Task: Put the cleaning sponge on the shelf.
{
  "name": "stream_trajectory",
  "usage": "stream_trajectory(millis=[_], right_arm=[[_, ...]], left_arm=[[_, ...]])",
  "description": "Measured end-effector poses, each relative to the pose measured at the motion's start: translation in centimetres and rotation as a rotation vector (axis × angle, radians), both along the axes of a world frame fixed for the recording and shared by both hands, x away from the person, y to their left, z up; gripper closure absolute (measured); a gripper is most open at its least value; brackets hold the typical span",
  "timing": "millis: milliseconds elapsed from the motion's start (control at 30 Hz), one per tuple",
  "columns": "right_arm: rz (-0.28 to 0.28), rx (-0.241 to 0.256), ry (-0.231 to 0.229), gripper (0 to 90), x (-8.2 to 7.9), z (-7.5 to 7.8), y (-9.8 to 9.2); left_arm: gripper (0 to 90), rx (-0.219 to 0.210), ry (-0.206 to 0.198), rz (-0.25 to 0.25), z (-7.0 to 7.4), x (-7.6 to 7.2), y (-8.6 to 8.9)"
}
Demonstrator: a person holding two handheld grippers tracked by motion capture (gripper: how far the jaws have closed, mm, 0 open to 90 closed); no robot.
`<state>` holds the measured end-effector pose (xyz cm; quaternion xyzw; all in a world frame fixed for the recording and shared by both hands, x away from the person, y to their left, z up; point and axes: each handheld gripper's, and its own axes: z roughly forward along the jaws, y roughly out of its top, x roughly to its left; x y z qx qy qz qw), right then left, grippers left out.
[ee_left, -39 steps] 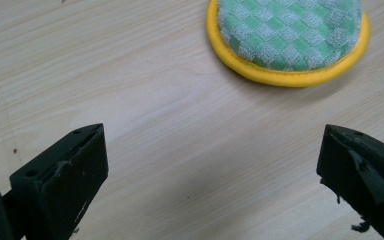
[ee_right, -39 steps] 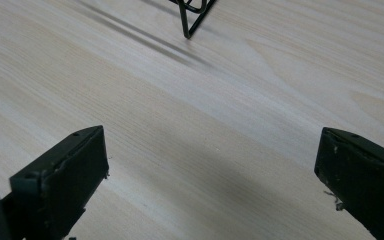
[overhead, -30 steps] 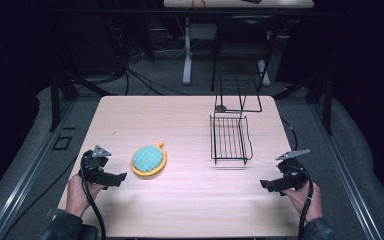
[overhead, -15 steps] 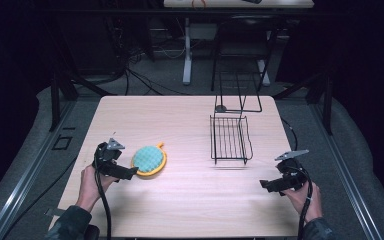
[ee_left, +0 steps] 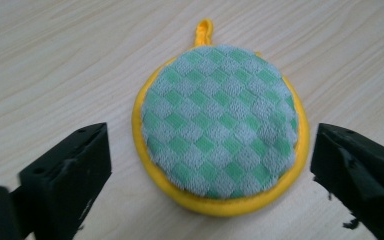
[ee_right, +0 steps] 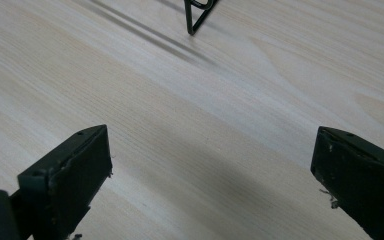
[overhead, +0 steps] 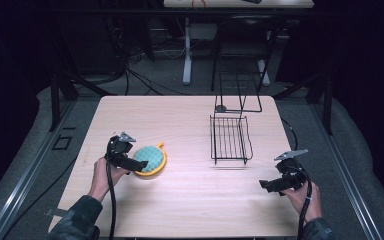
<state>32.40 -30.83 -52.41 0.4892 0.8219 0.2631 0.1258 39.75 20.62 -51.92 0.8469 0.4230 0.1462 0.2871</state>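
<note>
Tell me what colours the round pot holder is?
Green and grey checks with a yellow rim and loop; the pot holder shows best in the left gripper view.

Pot holder (overhead: 148,159) left of rack (overhead: 230,139)

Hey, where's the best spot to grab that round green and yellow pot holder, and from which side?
Probably the yellow rim. The pot holder lies flat on the table, so one jaw would have to slide under its thin edge. The open left gripper faces the edge opposite the hanging loop, jaws spread wider than the pad; coming in low from that side looks simplest.
</note>
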Motion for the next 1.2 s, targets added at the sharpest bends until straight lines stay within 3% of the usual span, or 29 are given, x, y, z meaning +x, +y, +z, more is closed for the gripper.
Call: stream_trajectory(millis=[67, 100, 167, 267, 400, 667, 767, 967, 1200], right_arm=[[0.005, -0.003, 0.013, 2.1, 0.0, 0.1, 0.0], [0.006, -0.002, 0.011, 2.1, 0.0, 0.1, 0.1], [0.002, 0.002, -0.001, 2.1, -0.1, 0.0, 0.1], [0.002, 0.008, 0.001, 2.0, -0.1, 0.1, 0.1], [0.005, 0.011, -0.005, 2.0, -0.1, 0.1, 0.1], [0.014, 0.003, 0.011, 2.0, -0.2, 0.1, 0.3], [0.011, 0.006, 0.005, 2.0, -0.2, 0.1, 0.2], [0.015, 0.002, -0.005, 2.0, -0.3, 0.2, 0.3], [0.018, 0.002, 0.004, 2.0, -0.1, 0.0, 0.2]], left_arm=[[8.4, -0.005, 0.009, -0.011, -0.2, 0.6, -0.5], [14.7, -0.004, 0.005, -0.015, -0.3, 0.8, -0.7], [17.3, 0.019, 0.007, -0.018, -0.6, 1.1, -1.3], [32.9, 0.049, 0.011, -0.012, -1.4, 1.7, -1.8], [43.5, 0.043, 0.047, -0.011, -2.2, 1.9, -1.9], [67.2, 0.030, 0.035, -0.007, -2.6, 1.4, -2.0], [72.1, 0.020, 0.040, -0.002, -2.7, 1.4, -2.0], [86.8, 0.063, 0.014, 0.008, -2.9, 1.2, -2.5], [89.2, 0.050, 0.014, 0.004, -2.9, 1.2, -2.4]])
